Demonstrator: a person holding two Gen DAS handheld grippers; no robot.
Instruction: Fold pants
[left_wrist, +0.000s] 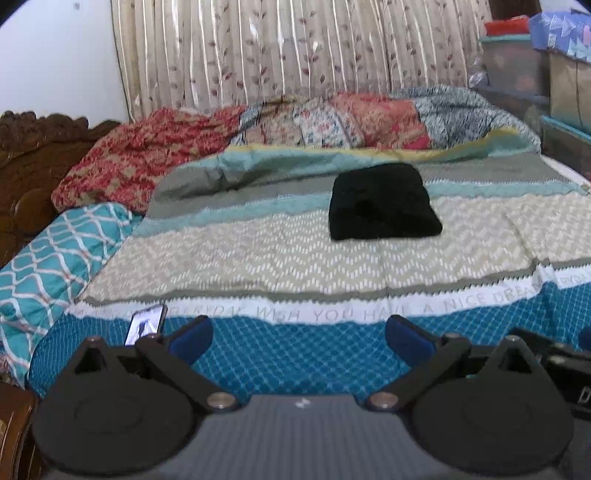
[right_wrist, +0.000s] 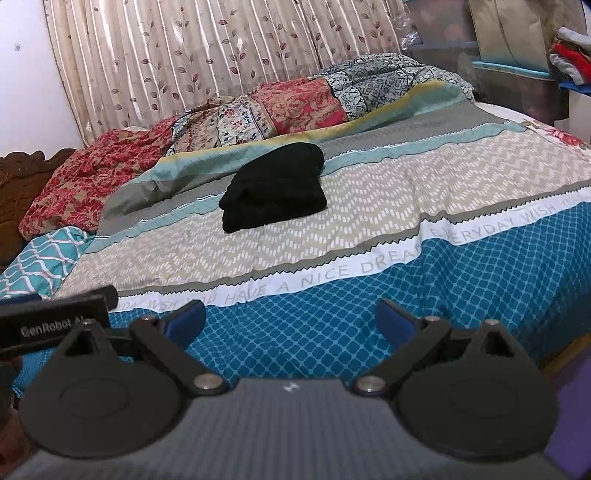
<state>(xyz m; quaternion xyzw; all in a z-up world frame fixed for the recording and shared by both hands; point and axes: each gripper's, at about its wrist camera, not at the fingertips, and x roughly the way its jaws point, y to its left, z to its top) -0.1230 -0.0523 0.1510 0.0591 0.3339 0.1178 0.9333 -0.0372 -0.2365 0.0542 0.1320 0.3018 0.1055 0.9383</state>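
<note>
While both grippers hang over the near edge of the bed (right_wrist: 461, 280), their jaws stand wide apart and hold nothing. Ahead of the left gripper (left_wrist: 299, 338), slightly to the right of its jaws, black pants (left_wrist: 382, 203) lie folded in a compact bundle on the patterned bedspread (left_wrist: 258, 254). Seen from the right gripper (right_wrist: 290, 319), the bundle sits ahead and a little left of the jaws. Bare bedspread separates the jaws from the pants. Rumpled quilts (right_wrist: 295, 99) crowd the far side; a phone (left_wrist: 144, 325) lies just beyond the left jaw's tip.
</note>
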